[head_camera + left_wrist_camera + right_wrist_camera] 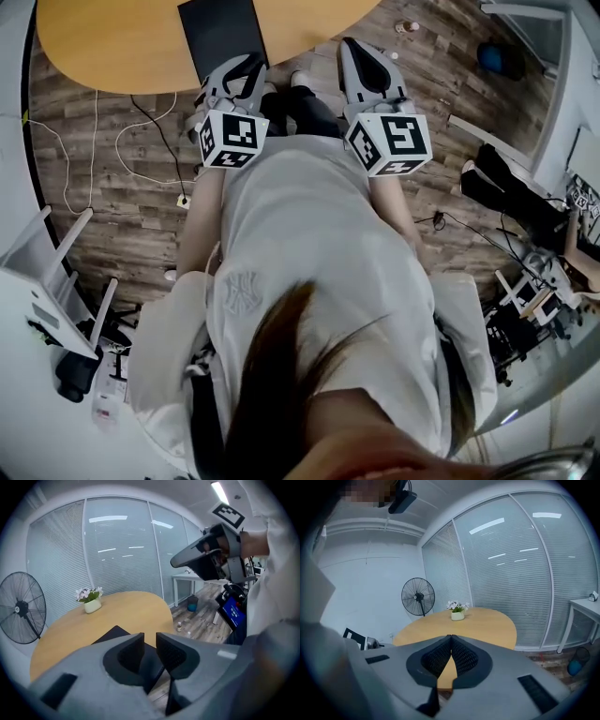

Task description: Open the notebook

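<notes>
Left fingers (132,651) slightly parted, empty | right fingers (464,657) closed, empty | notebook (223,33) shut at worktop (112,47) near edge | step: approach | next: cover edge to be lifted

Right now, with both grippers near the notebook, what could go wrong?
The notebook lies flat and closed near the edge of the table, so a nudge may slide it instead of lifting the cover. The left gripper is only slightly open and empty; it might pinch the whole book. The right gripper is shut and off the book, so nothing pins it down.
</notes>
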